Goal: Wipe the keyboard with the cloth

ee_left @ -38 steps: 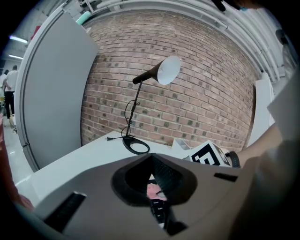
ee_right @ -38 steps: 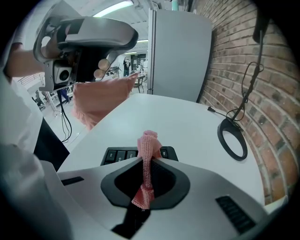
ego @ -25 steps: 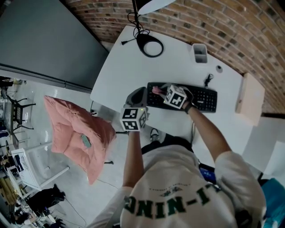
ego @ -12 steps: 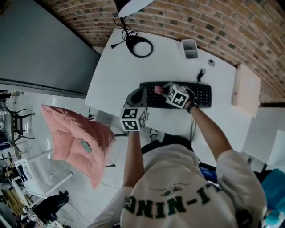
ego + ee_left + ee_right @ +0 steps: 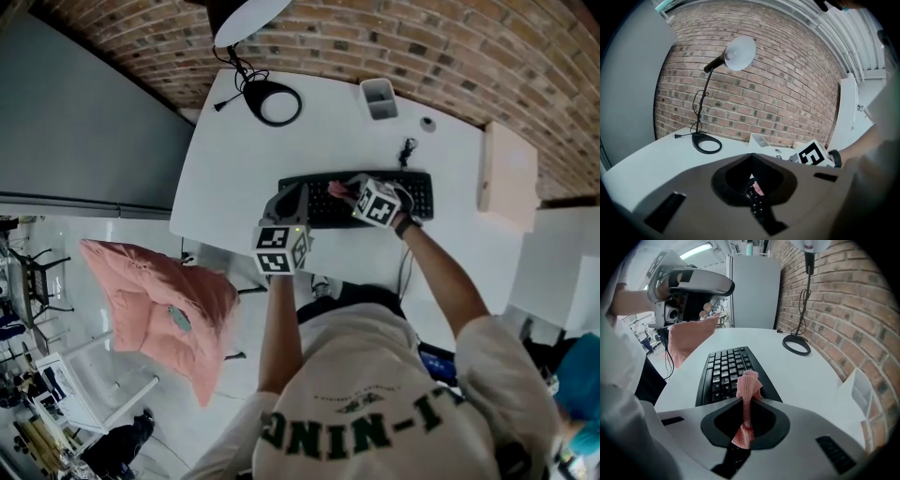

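Left tool [image 5: 292, 199] pressed together, empty, held above left end of keyboard [image 5: 723, 371], probably to stay clear of the wipe. Keyboard flat on white surface [image 5: 244, 150]. Pink cloth [image 5: 749, 385] pinched in right tool [image 5: 745, 399], tuft poking forward over mid keys, ready for wiping. Cloth-to-key contact hard to confirm. Keyboard's near part cut off behind right tool. Only a sliver of keys in left gripper view.

White table [image 5: 234, 178] — keyboard [image 5: 419, 194]; lamp base [image 5: 296, 105]; grey cup [image 5: 379, 97]
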### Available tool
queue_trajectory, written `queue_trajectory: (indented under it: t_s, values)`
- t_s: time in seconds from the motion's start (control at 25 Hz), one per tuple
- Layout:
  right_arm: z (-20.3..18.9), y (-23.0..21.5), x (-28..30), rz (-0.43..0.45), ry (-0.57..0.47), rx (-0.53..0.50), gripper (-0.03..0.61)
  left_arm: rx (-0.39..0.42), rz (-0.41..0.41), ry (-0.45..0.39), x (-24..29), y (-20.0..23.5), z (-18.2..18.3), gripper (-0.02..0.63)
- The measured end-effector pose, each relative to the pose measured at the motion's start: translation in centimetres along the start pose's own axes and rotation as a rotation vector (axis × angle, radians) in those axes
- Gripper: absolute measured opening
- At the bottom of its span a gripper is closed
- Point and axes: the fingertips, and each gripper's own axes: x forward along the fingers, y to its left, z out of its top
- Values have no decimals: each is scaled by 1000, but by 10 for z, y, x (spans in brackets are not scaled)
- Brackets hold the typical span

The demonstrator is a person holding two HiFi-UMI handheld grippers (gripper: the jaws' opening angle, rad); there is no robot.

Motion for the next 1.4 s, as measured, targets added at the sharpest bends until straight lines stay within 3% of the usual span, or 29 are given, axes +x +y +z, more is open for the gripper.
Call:
queue_trajectory:
  t_s: [0.44,1.04,1.4]
  values:
    - [-39,-10,-22,-29,-11,77,21,21,-86,33,33,-38,-3,1]
    - [-119,-34,-66,-129,34,212,21,59,-212,67,74,-102,-6,1]
    - [-155,-49,-88,-193,44,286,21,78,-242,81,83,-122,-8,2]
